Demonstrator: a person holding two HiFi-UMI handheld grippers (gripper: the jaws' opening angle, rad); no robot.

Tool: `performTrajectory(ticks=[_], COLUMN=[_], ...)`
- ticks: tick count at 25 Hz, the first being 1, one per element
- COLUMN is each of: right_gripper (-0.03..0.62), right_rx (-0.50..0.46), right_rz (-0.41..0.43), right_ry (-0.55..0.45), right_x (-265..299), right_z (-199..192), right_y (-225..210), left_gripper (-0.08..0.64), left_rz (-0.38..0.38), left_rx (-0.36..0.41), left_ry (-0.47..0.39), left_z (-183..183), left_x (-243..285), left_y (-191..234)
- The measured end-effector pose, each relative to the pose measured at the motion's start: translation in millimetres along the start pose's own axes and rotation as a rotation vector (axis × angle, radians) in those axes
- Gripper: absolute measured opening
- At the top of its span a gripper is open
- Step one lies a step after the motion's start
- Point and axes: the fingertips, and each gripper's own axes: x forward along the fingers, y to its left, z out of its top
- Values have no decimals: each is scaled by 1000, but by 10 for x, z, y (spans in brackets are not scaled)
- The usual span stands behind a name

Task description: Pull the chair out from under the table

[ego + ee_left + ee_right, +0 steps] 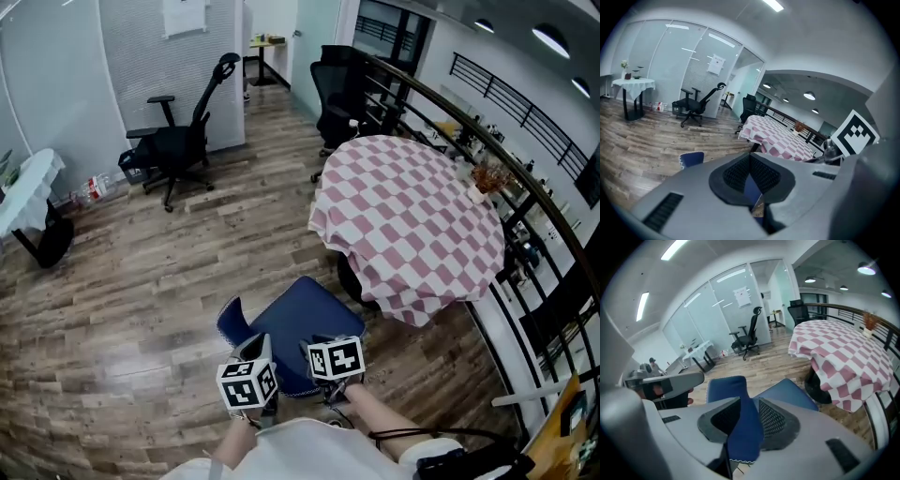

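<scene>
A: Item: chair [298,323]. Location: on the floor, just beside the counter [412,220], seat clear of its cloth.

B: Left tool [751,180] and right tool [744,425] are both pinched narrow on the chair's blue fabric. Hazard: the thin fabric could slip free, or the chair could tip.

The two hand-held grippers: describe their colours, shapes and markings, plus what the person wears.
Both the left gripper and right gripper have pale grey bodies with black mesh-textured pads. Each carries a white cube printed with black square markers. The person wears a white top; a black cable trails nearby.
</scene>
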Motion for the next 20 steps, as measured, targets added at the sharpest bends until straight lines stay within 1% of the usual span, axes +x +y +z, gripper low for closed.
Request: performTrajectory(ticks=[5,9,13,16,20], right_gripper=[103,83,49,43,35], right_rx=[78,160,221,274,332], right_rz=[-109,-196,-291,-330,-365], right_ry=[-111,-224,-324,-372,-405], right_x=[-362,-678,-1021,-1231,-1414], right_z=[107,196,196,137,5], right_y=[-545,-901,-1252,-1472,-1718], left_gripper=[5,5,5,5,3], left_rz=[-98,-191,-261,-312,-363], left_rx=[88,172,228,272,318], left_ry=[15,26,32,35,46], left_z=[61,165,200,211,160], left_x=[222,398,524,617,729], left_y=[-515,-926,-1348,-1656,-1997])
